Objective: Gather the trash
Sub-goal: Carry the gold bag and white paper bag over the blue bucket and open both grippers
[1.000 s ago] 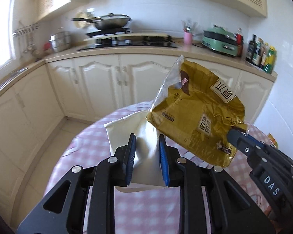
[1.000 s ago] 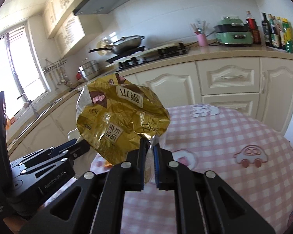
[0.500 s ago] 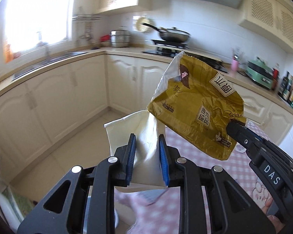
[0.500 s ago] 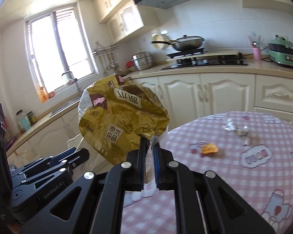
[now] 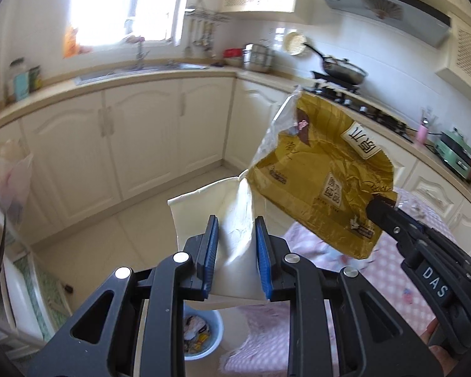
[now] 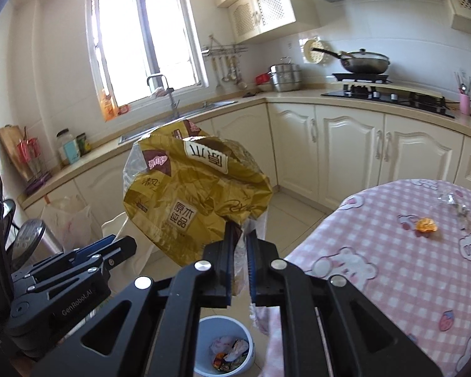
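Observation:
My left gripper (image 5: pixel 235 229) is shut on a cream paper bag (image 5: pixel 216 216), held in the air over the floor. My right gripper (image 6: pixel 238 235) is shut on the corner of a crumpled gold plastic wrapper (image 6: pixel 194 194), which also shows in the left wrist view (image 5: pixel 320 176). A light blue trash bin (image 6: pixel 226 345) with several scraps inside stands on the floor right below both grippers; it also shows in the left wrist view (image 5: pixel 201 333). An orange candy wrapper (image 6: pixel 426 225) and a clear crumpled wrapper (image 6: pixel 453 202) lie on the pink checked tablecloth (image 6: pixel 392 267).
Cream kitchen cabinets (image 6: pixel 345 147) run along the walls, with a sink (image 6: pixel 175 119) under the window and a stove with a wok (image 6: pixel 364 62). A white plastic bag (image 6: pixel 69 216) hangs at the left. The table edge (image 5: pixel 314 245) is at the right.
Both grippers have swung left, away from the table and out over the floor, carrying the paper bag and the gold wrapper. The trash bin has come into view below them.

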A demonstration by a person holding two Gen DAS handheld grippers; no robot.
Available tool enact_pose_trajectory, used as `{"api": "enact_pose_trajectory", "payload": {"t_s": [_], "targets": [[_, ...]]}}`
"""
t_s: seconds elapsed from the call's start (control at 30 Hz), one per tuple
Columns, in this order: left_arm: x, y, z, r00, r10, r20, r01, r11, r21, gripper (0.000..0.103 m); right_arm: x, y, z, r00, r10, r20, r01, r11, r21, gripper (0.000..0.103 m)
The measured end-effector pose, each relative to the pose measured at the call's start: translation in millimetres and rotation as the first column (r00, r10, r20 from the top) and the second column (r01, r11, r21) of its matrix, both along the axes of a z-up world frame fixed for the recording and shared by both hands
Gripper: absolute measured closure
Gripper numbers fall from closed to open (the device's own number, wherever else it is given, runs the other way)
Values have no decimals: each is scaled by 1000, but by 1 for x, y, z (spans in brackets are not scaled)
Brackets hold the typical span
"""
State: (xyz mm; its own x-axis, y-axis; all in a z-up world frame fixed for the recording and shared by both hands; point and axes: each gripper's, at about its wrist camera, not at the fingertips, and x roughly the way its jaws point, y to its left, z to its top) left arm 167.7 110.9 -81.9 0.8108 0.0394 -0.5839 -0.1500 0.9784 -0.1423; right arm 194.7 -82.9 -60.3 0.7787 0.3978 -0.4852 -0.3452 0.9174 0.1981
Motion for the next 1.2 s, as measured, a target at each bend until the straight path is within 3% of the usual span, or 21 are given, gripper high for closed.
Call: {"api": "enact_pose_trajectory", "payload": {"t_s": [0.2,0.4,0.63,0.83,1.0,1.2], "targets": [[-7,53,-32,991,114,-69,-116,993,-30,81,4,48,-29,997,57,-47,-60,996,-62,95],[-1,81,-67,972,178,-153,-183,983,-19,81,11,88,-64,990,95,-99,-106,988,-109,95],[9,105,-108,950,182,-253,-201,978,-49,80,23,120,-101,981,113,-159,-137,979,-149,95],[17,102,-120,946,176,-273,-196,979,-48,79,33,133,-123,975,111,-192,-144,975,-167,95],[25,104,-128,945,169,-281,-190,981,-50,65,40,134,-133,974,99,-203,-136,975,-175,95],[29,103,-132,947,155,-281,-178,982,-57,64,46,133,-141,971,93,-219,-132,976,-173,95]]}}
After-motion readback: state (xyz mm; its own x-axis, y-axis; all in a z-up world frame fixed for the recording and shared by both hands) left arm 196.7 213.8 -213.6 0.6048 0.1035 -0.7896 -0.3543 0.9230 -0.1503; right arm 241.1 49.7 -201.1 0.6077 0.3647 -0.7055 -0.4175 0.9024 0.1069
